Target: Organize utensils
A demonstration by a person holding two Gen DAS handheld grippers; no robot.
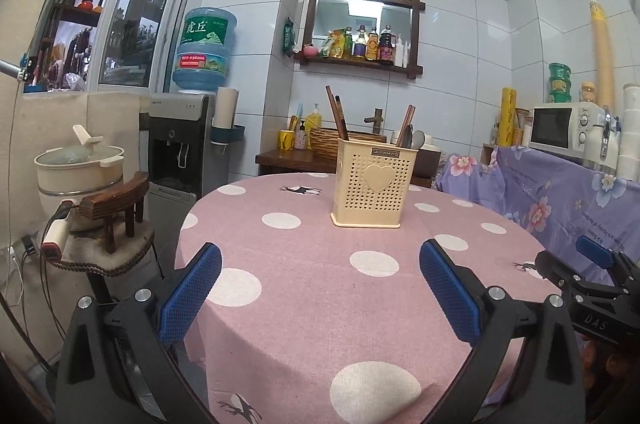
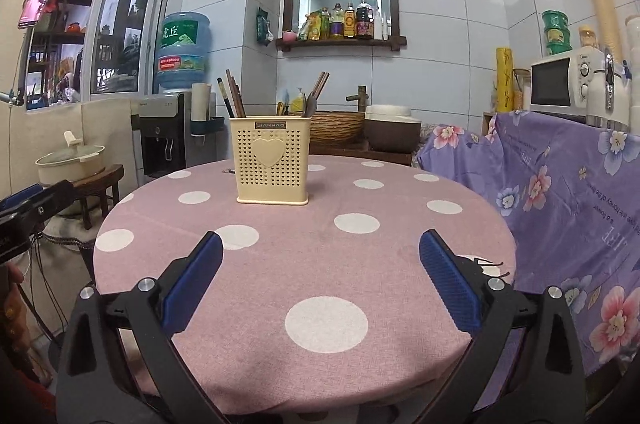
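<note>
On the round surface (image 1: 320, 304) before you, covered in a pink cloth with white dots, stands a cream perforated utensil holder (image 1: 374, 180) toward the far side, upright, with chopsticks (image 1: 338, 116) and spoons (image 1: 414, 138) standing in it. Your left tongs (image 1: 320, 288) and right tongs (image 2: 320, 276) both hover spread wide over the near edge, gripping nothing. Behind the surface, a white-tiled wall carries a wooden shelf of bottles (image 1: 360, 44); a water dispenser (image 1: 180, 140) stands to the left, a microwave (image 1: 564, 124) to the right.
</note>
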